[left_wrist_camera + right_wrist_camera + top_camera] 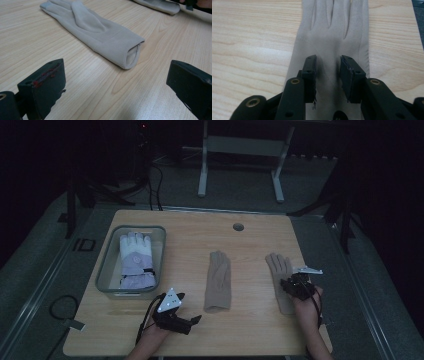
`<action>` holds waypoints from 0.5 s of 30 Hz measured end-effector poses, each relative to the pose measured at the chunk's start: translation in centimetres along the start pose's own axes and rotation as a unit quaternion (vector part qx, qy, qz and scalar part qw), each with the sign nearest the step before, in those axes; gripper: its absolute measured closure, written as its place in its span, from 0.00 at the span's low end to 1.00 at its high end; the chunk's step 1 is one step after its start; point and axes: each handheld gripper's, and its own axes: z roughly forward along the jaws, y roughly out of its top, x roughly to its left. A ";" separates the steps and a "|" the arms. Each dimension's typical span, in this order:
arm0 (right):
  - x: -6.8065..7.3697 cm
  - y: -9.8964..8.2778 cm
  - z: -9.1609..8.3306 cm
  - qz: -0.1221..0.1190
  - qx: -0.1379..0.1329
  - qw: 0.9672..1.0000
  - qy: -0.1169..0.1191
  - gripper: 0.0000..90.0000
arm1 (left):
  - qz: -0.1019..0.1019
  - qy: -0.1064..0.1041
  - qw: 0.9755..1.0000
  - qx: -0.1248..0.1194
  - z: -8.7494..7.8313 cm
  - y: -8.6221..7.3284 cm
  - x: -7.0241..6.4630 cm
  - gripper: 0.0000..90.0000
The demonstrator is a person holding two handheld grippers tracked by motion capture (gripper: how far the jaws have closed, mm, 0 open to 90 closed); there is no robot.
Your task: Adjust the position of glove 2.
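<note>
From the high view the whole pale wooden table point(250, 330) can be read at once: a clear plastic bin point(107, 275) holding a white and lilac padded glove point(136, 260) sits beyond the left gripper point(194, 320), one flat beige fabric glove point(218, 281) lies just ahead and to the right of that gripper, and a second beige fabric glove point(280, 270) lies under the right gripper point(291, 287). The left gripper view adds what the high view cannot resolve: the first beige glove point(100, 35) has its open cuff turned toward the black jaws, which stand wide apart with only bare tabletop between them, the glove lying a little ahead and untouched. The right gripper view gives the close detail at the second beige glove point(334, 30): the right gripper point(328, 65) points down over the glove's palm, just below the fingers, its jaws set a narrow gap apart with the cloth lying flat between them and no fold pinched.
</note>
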 end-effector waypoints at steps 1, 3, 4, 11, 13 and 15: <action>-0.1 0.1 -0.2 -0.001 -0.002 1.000 -0.004 0.70 | 0.000 0.000 1.000 0.000 0.0 0.0 0.0 0.03; -0.4 0.3 -0.6 -0.006 -0.007 1.000 0.003 0.68 | -0.001 -0.001 1.000 0.000 0.0 0.0 0.0 0.03; -0.6 0.5 -0.8 -0.012 -0.013 1.000 0.007 0.67 | -0.001 -0.001 1.000 -0.001 0.0 0.0 0.1 0.03; -2.0 1.3 -2.1 -0.088 -0.036 0.993 0.065 0.63 | -0.003 -0.001 1.000 -0.003 -0.2 0.0 0.2 0.03; -2.4 1.4 -2.1 -0.115 -0.035 0.989 0.083 0.62 | -0.001 -0.001 1.000 -0.002 -0.1 0.0 0.1 0.03; -2.6 1.2 -2.1 -0.132 -0.035 0.986 0.094 0.62 | 0.000 -0.002 1.000 -0.001 -0.1 0.0 0.1 0.03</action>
